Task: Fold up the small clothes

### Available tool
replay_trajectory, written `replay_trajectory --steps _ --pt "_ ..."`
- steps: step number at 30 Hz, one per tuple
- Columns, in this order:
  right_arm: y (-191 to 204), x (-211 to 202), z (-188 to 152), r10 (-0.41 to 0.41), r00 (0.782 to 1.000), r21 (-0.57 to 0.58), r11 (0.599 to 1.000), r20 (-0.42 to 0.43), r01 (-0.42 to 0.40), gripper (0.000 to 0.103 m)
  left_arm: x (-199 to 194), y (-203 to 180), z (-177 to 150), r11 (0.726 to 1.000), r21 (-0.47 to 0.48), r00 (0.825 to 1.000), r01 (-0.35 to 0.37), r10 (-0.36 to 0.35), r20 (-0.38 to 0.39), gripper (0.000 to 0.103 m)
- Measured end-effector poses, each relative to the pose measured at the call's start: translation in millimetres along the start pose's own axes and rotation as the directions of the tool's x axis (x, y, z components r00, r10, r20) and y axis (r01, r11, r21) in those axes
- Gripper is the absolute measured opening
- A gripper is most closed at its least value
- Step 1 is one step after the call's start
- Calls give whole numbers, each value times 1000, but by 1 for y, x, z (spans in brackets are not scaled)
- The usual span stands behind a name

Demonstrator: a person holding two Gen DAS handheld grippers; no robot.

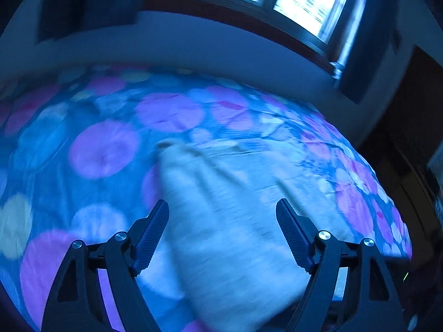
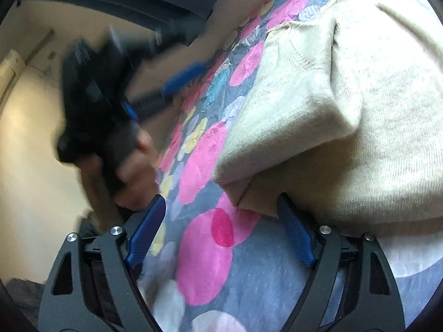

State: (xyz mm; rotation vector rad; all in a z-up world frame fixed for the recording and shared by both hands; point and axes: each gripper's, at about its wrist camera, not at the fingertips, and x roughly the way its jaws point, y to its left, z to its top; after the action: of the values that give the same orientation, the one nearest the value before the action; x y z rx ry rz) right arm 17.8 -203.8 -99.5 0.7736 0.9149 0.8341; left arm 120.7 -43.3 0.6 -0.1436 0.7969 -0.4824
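Both tongs gape wide, holding nothing. The cream sweater [image 2: 346, 116] lies folded on the spotted bedspread [image 2: 205, 260], just ahead of the right tongs [image 2: 221, 207] and between the left tongs' [image 1: 223, 207] fingers.

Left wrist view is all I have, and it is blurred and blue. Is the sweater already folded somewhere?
Observer: Yes. The right wrist view shows the cream sweater with one flap folded over its body.
Operator: Is the right gripper holding it?
Observer: No. The right gripper has open jaws; one fingertip is at the sweater's lower edge.
Operator: What colour is the sheet really?
Observer: The bedsheet is grey with pink, yellow and teal circles.
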Motion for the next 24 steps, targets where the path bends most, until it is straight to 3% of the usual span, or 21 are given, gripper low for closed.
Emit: replay_trajectory --steps 3,6,12,17,24 --pt "-7 -11 6 48 999 70 996 2 -48 82 -2 25 -16 997 -55 998 -48 51 36 80" --pt "-8 -25 13 23 999 102 994 37 -27 82 2 40 -31 991 -120 996 -58 66 59 84" --pt "-12 -67 50 -91 990 104 991 105 80 82 20 59 -46 976 -216 1000 12 -6 30 86" --pt "-31 -54 93 -125 991 147 982 56 116 82 25 57 -53 980 -199 1000 31 -30 7 86" --pt "-40 -24 114 -130 991 162 978 -42 135 81 30 55 -53 982 -185 999 39 -40 -2 86"
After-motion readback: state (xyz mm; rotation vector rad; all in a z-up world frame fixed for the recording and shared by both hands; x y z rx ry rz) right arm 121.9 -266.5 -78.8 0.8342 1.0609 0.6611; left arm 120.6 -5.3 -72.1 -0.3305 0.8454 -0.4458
